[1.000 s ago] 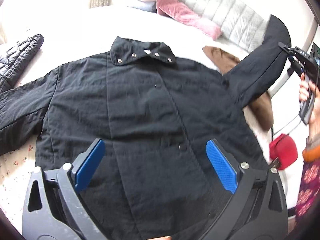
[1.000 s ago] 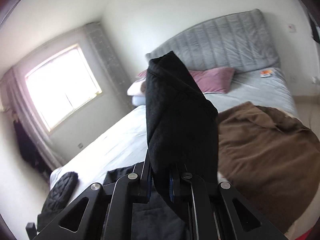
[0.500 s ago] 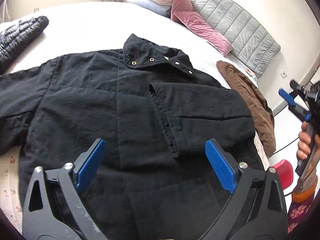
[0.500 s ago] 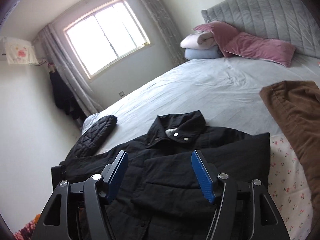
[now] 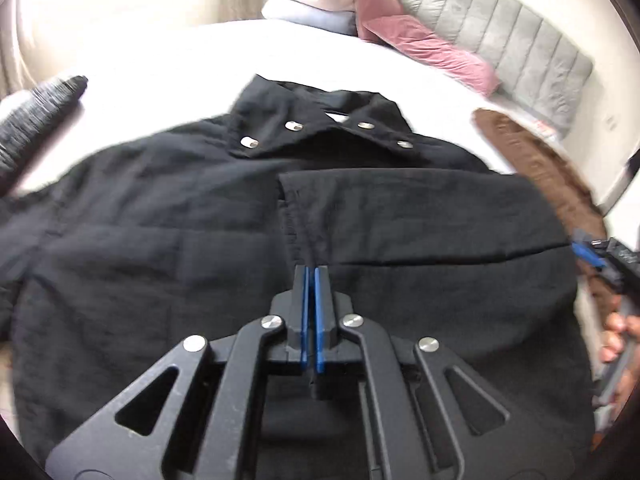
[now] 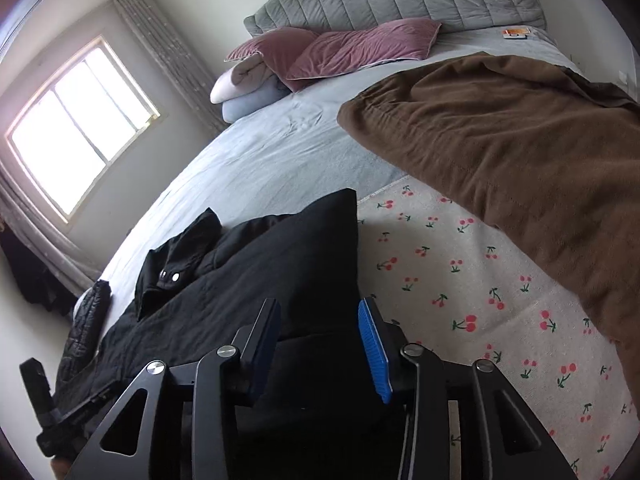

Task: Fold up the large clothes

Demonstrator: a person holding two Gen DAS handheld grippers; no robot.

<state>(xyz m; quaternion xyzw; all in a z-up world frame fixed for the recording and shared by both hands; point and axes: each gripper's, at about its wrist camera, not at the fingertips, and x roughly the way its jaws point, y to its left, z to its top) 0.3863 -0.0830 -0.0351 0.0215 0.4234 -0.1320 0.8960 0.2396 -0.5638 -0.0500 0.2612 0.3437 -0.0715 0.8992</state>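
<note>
The jacket (image 5: 168, 248) is spread flat; 1 sleeve (image 5: 420, 216) is folded across toward 9 o'clock. The left gripper (image 5: 311, 276) is pressed together at the cuff, empty it seems; the right gripper (image 6: 318, 320) is spread.

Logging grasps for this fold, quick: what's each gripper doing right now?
Left gripper: shut, nothing visibly between its pads, at the folded sleeve's cuff.
Right gripper: open, straddling the jacket's edge, holding nothing.

Sleeve (image 5: 420, 216) folded across jacket (image 5: 160, 248), seemingly flat
</note>
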